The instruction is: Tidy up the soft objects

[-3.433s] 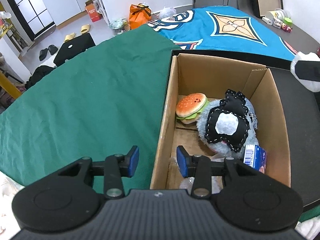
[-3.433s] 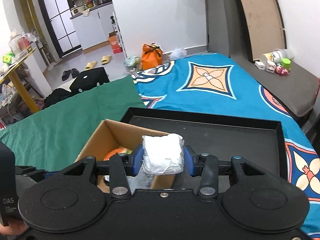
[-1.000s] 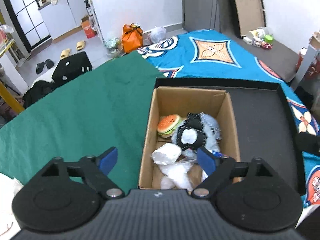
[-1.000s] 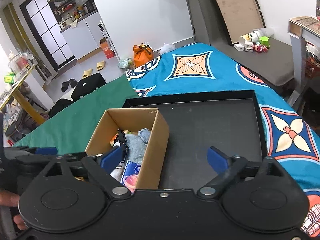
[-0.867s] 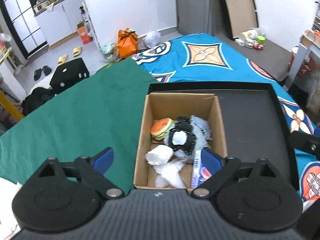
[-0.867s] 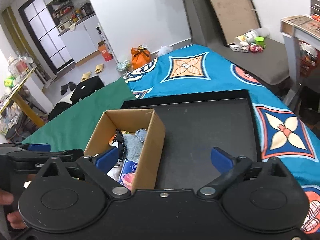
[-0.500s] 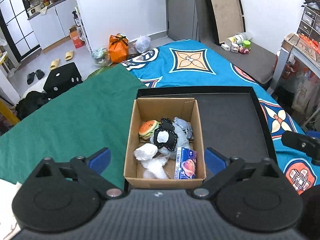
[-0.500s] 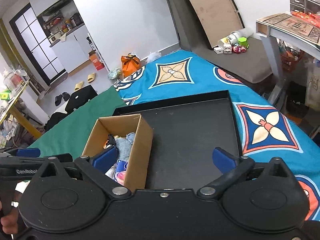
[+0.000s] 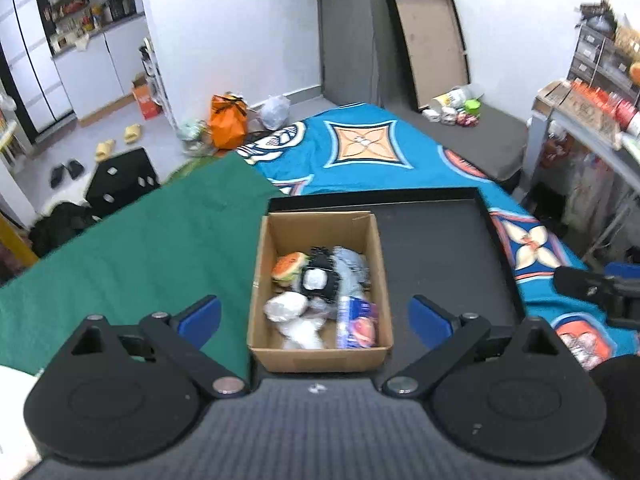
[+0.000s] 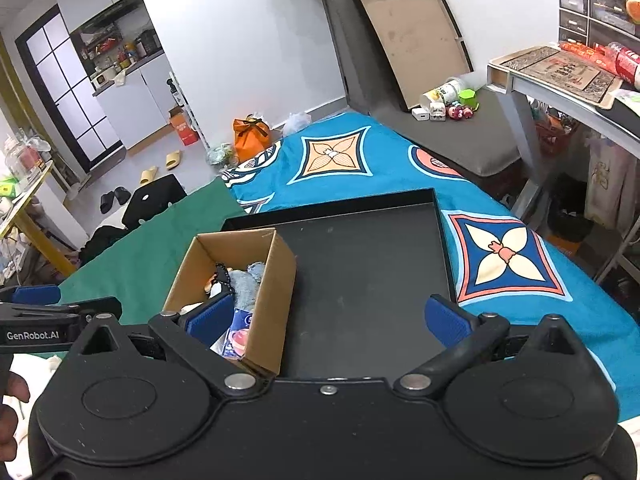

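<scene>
**op:** Hovering both claws above the cardboard box (image 9: 319,292) right now. Left claw (image 9: 314,317) is spread wide with nothing in it, right claw (image 10: 326,319) same deal, fingers apart and empty.

**reply:** where's the soft stuff?

**op:** All packed in the box: burger plush (image 9: 289,265), the grey-and-black plush (image 9: 334,276), white wads (image 9: 285,307) and a tissue pack (image 9: 357,320) standing against the right wall. Box sits in the left corner of the black tray (image 10: 368,264), I'd guess so the tray floor beside it stays free. Looks basically done to me.
</scene>
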The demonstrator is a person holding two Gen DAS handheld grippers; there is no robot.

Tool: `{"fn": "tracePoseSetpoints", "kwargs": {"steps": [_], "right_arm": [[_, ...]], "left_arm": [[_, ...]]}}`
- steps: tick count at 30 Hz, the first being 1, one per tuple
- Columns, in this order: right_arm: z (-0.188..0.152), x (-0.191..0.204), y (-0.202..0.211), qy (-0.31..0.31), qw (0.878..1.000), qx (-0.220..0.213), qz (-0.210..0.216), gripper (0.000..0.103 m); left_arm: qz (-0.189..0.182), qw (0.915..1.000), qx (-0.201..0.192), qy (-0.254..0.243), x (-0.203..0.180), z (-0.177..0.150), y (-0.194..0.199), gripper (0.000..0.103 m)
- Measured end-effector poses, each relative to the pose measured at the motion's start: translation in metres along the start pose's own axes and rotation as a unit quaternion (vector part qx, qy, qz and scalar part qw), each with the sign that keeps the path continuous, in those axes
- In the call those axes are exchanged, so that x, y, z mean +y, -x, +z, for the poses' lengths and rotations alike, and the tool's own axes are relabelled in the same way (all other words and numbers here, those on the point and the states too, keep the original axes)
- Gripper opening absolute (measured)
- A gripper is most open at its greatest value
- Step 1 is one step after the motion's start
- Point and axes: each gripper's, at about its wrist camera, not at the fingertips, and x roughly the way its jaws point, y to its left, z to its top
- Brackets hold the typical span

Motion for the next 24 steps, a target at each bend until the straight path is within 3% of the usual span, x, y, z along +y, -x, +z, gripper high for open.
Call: {"fn": "tracePoseSetpoints", "kwargs": {"steps": [11,24], "right_arm": [[-0.005,0.01,0.014,-0.001,1.0,-0.007,-0.005,0.103],[-0.023,0.018,0.016,0.01,1.0,0.007,0.01,0.103]], "left_arm": [[0.012,0.9995,-0.028,-0.001,0.003,-0.006,0.023,0.099],[0.017,0.9996,-0.014,-0.016,0.004,-0.022,0.022,0.099]]}}
